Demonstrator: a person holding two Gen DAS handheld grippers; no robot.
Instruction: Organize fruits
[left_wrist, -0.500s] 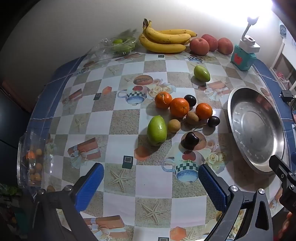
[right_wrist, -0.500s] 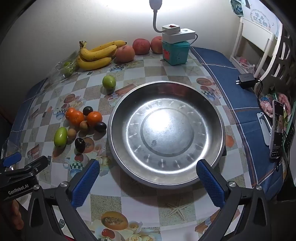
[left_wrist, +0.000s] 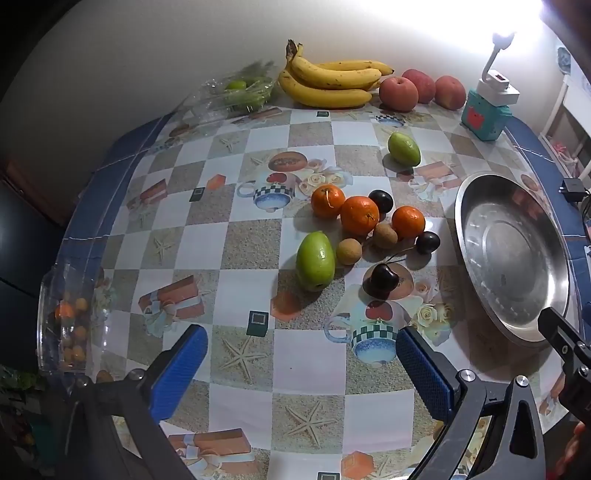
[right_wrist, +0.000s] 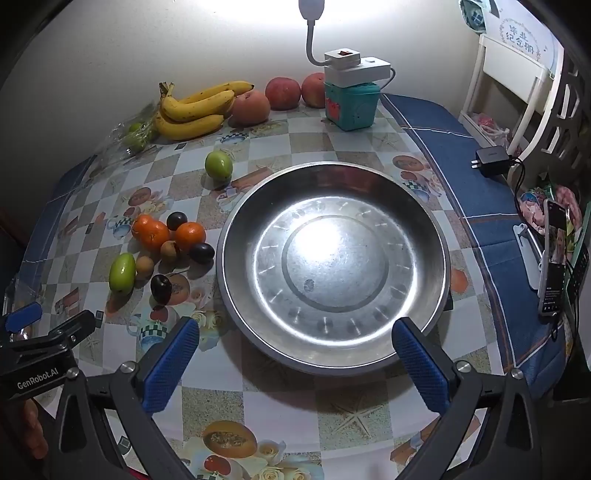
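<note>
A cluster of small fruit lies mid-table: oranges (left_wrist: 359, 215), a green mango (left_wrist: 315, 260), dark plums (left_wrist: 381, 281) and brown longans (left_wrist: 348, 251). Another green fruit (left_wrist: 403, 148) sits farther back. Bananas (left_wrist: 328, 83) and peaches (left_wrist: 399, 93) line the wall. The steel basin (right_wrist: 332, 258) stands empty to the right of the cluster (right_wrist: 162, 243). My left gripper (left_wrist: 299, 363) hovers open over the near table, short of the fruit. My right gripper (right_wrist: 295, 356) is open at the basin's near rim, nothing between its fingers.
A teal box with a power strip and lamp (right_wrist: 352, 94) stands at the back. A clear plastic tub (left_wrist: 70, 314) sits at the left edge, a plastic bag of green fruit (left_wrist: 240, 92) by the wall. A charger (right_wrist: 491, 157) and phone (right_wrist: 554, 258) lie at right.
</note>
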